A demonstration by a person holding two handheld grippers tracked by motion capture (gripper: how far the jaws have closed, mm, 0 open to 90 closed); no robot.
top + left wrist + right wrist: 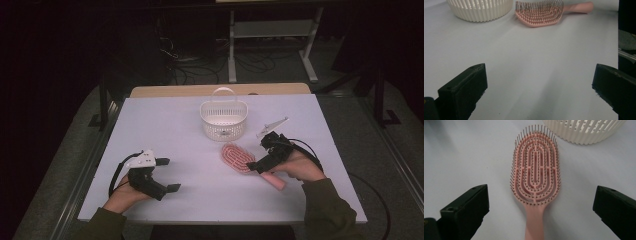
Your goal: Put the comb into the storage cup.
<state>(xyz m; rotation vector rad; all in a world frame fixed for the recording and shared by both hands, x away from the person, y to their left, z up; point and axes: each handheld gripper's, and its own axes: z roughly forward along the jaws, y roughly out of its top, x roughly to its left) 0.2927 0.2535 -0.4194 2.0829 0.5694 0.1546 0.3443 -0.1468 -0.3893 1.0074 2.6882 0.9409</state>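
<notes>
Hairbrush [535, 175] waits untouched on my white table [165, 130], just beside the basket [223, 120].
My right tongs [263, 156] hover wide open over its handle, gripping nothing; left tongs [169, 175] idle, open too.

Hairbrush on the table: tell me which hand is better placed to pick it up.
Right. The right tongs hang open straight over the pink hairbrush, handle between the jaws. The left tongs, also open, sit far off across bare table.

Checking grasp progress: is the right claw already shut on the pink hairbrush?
No, the right claw stands open, the hairbrush lying free between its jaws.
</notes>
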